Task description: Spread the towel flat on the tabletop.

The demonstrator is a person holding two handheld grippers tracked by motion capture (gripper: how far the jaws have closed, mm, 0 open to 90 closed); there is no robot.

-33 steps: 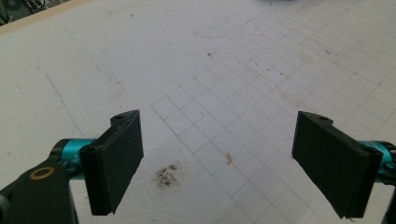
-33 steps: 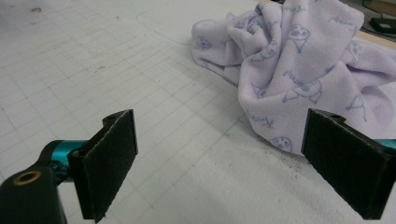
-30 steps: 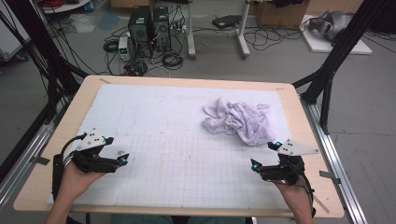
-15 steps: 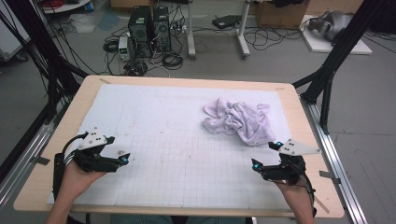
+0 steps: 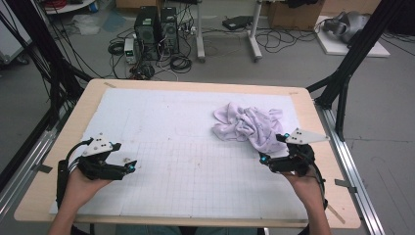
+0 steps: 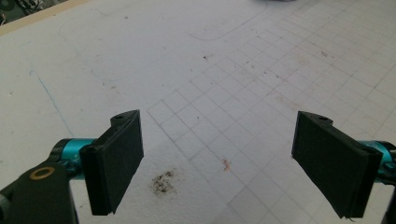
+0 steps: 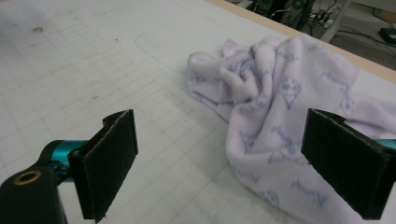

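My right hand-held gripper [image 5: 274,152] sits at the near right of the table [image 5: 63,147], jaws spread wide with nothing between them, just beside the near edge of the crumpled lilac cloth [image 5: 247,125]. In the right gripper view [image 7: 215,154] I see the cloth [image 7: 280,107] lying bunched on the white gridded mat [image 7: 93,56], one jaw standing in front of its lower fold; I cannot tell whether it touches the fabric. The cloth is soft fleece with a faint blue print, heaped in folds on the right half of the mat [image 5: 161,122], toward the far side. My left hand-held gripper [image 5: 131,166] rests at the near left, well apart from the cloth, its jaws also wide apart and empty. In the left gripper view [image 6: 217,163] I see bare mat [image 6: 140,56] between the jaws, with a small dark smudge [image 6: 162,182] and a faint pencilled curve on it. Both hands hold the grippers low over the mat
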